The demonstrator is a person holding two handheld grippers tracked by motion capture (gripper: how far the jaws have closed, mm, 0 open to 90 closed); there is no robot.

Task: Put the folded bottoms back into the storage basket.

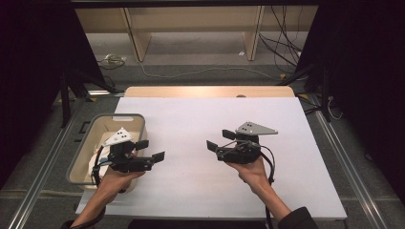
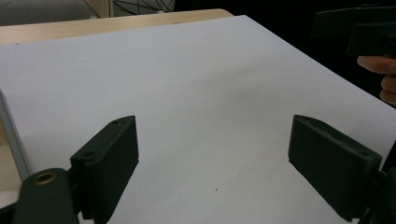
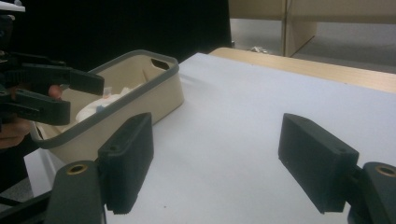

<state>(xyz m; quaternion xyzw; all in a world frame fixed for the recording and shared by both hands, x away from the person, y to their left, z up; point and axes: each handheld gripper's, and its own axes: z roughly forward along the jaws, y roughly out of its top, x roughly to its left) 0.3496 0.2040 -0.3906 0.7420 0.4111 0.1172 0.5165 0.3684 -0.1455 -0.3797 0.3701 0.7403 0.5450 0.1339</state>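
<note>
The beige basket [image 1: 86, 143] sat at the white board's [image 1: 200, 119] left edge, with white items [image 3: 100, 105] inside. The left gripper [image 1: 150, 150] hung beside it, jaws spread and empty. Right of the basket, the right gripper [image 1: 217, 140] faced it, likewise spread; reaching in probably needed a descent clear of the rim.

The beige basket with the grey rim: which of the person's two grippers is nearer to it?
Left. The left gripper hovers by the basket's right rim, jaws open; the right gripper hangs over the white sheet's middle, well apart.
</note>
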